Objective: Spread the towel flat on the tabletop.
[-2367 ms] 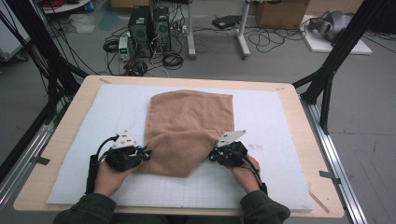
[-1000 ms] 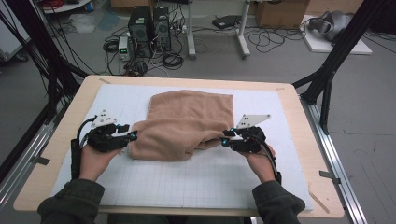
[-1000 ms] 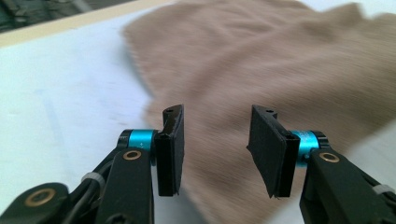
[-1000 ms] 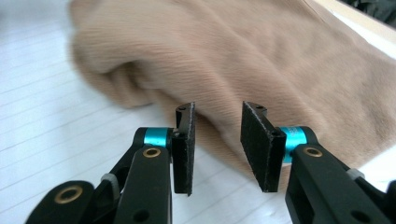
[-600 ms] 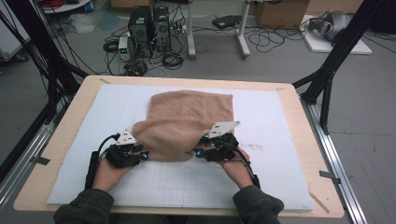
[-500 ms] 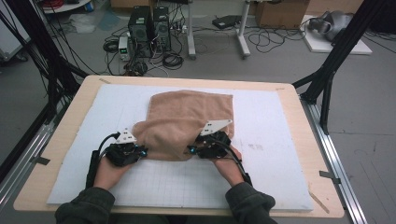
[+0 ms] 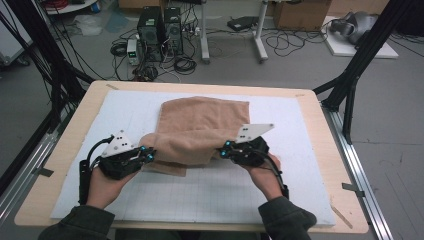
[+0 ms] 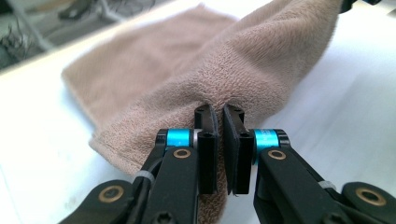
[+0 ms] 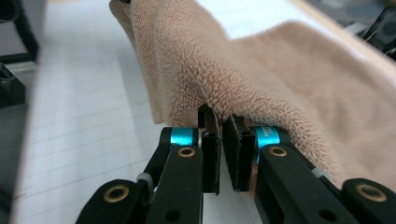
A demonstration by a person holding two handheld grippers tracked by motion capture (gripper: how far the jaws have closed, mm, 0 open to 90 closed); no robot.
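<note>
A tan towel (image 7: 200,125) lies on the white gridded mat (image 7: 210,195), its near edge raised in a soft fold between my two grippers. My left gripper (image 7: 150,152) holds the fold's left end, the right gripper (image 7: 222,151) its right end. In the left gripper view, the left gripper (image 8: 219,116) has its jaws almost together, pinching the towel (image 8: 224,60). The right gripper (image 9: 220,123) likewise pinches the towel (image 9: 280,84) at its edge. Both pairs of jaws have just been closing, with towel cloth between them.
The mat covers a wooden table (image 7: 57,160) with bare wood at its borders. Black frame struts (image 7: 350,90) stand at the table's right and left sides. Computer towers (image 7: 160,25) and cables sit on the floor beyond the far edge.
Both hands came in from the towel's sides to its near edge and the jaws closed on it. The right hand then shifted right, and the near edge now hangs lifted between the grippers.
</note>
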